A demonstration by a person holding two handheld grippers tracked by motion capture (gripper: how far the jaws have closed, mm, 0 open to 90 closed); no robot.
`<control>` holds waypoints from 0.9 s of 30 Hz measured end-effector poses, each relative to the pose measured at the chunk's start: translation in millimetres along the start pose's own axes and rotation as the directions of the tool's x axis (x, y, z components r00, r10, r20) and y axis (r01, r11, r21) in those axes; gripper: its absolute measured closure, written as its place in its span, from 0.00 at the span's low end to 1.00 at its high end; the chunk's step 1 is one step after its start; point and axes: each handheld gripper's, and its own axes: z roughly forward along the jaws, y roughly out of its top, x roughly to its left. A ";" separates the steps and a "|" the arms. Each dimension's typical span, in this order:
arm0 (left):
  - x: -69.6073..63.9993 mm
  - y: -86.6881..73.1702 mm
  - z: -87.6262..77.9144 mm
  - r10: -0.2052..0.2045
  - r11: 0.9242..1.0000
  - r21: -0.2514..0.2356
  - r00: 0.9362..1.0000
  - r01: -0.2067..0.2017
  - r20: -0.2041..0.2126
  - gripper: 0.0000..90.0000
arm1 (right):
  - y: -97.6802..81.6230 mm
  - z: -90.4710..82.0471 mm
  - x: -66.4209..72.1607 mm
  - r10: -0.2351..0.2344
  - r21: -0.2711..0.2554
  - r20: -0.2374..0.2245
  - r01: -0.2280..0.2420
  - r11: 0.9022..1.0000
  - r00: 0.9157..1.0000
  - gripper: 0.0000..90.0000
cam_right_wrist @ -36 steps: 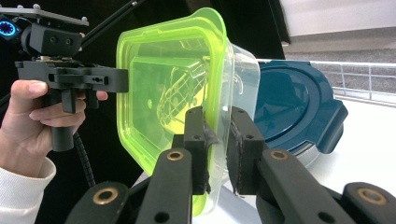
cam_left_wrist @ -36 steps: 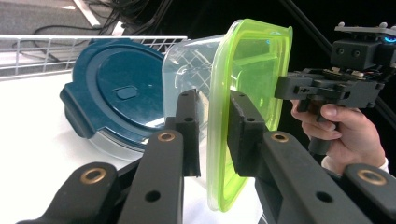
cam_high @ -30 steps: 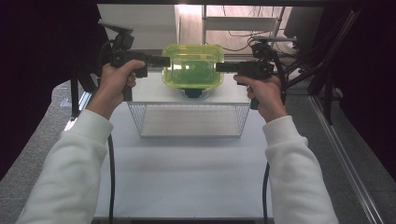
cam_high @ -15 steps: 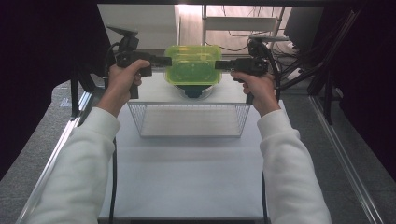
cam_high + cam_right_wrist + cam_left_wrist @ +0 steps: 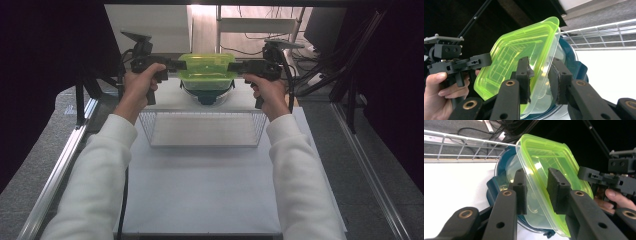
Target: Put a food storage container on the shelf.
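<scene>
A clear tub with a yellow-green lid (image 5: 206, 67) sits level beyond the wire basket, low on a dark teal round piece (image 5: 206, 95). My left gripper (image 5: 181, 64) reaches its left end and my right gripper (image 5: 237, 66) its right end. In the left gripper view the tub's rim (image 5: 544, 157) runs between my left gripper's (image 5: 537, 190) pads with a small gap on each side. The right gripper (image 5: 540, 77) straddles the rim (image 5: 516, 50) the same way. Both pairs of jaws have just been opening, with the rim still between them.
A rectangular wire basket (image 5: 150, 130) stands on the white table just nearer to me than the tub. Metal rails edge the table left and right. Cables and a dark stand lie behind the far edge.
Both hands carried the tub farther from me, past the basket, and lowered it onto the teal piece.
</scene>
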 end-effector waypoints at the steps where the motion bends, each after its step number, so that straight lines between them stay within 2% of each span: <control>1: 1.2 -0.5 0.5 -0.006 1.000 -0.006 1.000 0.006 0.007 0.76 | -0.2 0.4 -0.5 0.008 -0.004 -0.004 -0.008 1.000 1.000 0.77; 4: 2.2 -1.3 0.8 0.002 1.000 -0.009 1.000 -0.002 0.006 0.74 | -0.4 1.1 -1.0 0.010 -0.010 -0.002 -0.010 1.000 1.000 0.76; 6: 1.6 -1.1 1.1 0.010 1.000 -0.013 1.000 -0.010 -0.014 0.63 | -1.3 1.2 0.9 -0.012 -0.023 0.007 0.013 1.000 1.000 0.68; 8: 1.1 -1.0 0.3 0.019 0.999 -0.039 0.999 -0.020 -0.037 0.44 | -1.8 1.3 4.3 -0.045 -0.041 0.016 0.046 0.998 0.999 0.55; 10: -0.6 -1.5 -2.1 0.037 0.997 -0.061 0.998 -0.041 -0.055 0.31 | -2.2 -0.9 7.4 -0.070 -0.069 0.031 0.073 0.995 0.997 0.46; 12: -3.2 -2.6 -6.5 0.065 0.995 -0.077 0.996 -0.070 -0.068 0.23 | -2.5 -5.7 10.2 -0.096 -0.093 0.048 0.100 0.991 0.994 0.41; 14: -5.9 -4.6 -12.3 0.098 0.990 -0.094 0.992 -0.106 -0.082 0.21 | -3.1 -11.0 11.7 -0.121 -0.106 0.062 0.127 0.986 0.991 0.39; 16: -8.8 -8.1 -18.4 0.134 0.984 -0.107 0.985 -0.145 -0.106 0.21 | -4.8 -17.5 13.7 -0.156 -0.107 0.072 0.163 0.981 0.985 0.37; 19: -12.5 -16.6 -26.5 0.180 0.976 -0.104 0.976 -0.192 -0.119 0.20 | -12.1 -27.9 14.0 -0.203 -0.127 0.040 0.207 0.970 0.978 0.37; 21: -14.8 -22.5 -29.6 0.209 0.971 -0.092 0.971 -0.220 -0.119 0.20 | -16.5 -33.8 15.0 -0.237 -0.112 0.035 0.240 0.964 0.971 0.37; 23: -18.2 -30.4 -34.1 0.243 0.964 -0.077 0.963 -0.253 -0.116 0.20 | -22.0 -40.6 16.0 -0.288 -0.102 0.049 0.291 0.951 0.956 0.36; 24: -20.7 -35.7 -37.9 0.269 0.958 -0.071 0.956 -0.278 -0.116 0.20 | -24.9 -43.8 16.3 -0.304 -0.099 0.050 0.308 0.946 0.951 0.36; 27: -25.3 -48.8 -47.8 0.306 0.946 -0.069 0.945 -0.315 -0.115 0.20 | -34.8 -53.4 16.8 -0.345 -0.082 0.042 0.348 0.934 0.938 0.35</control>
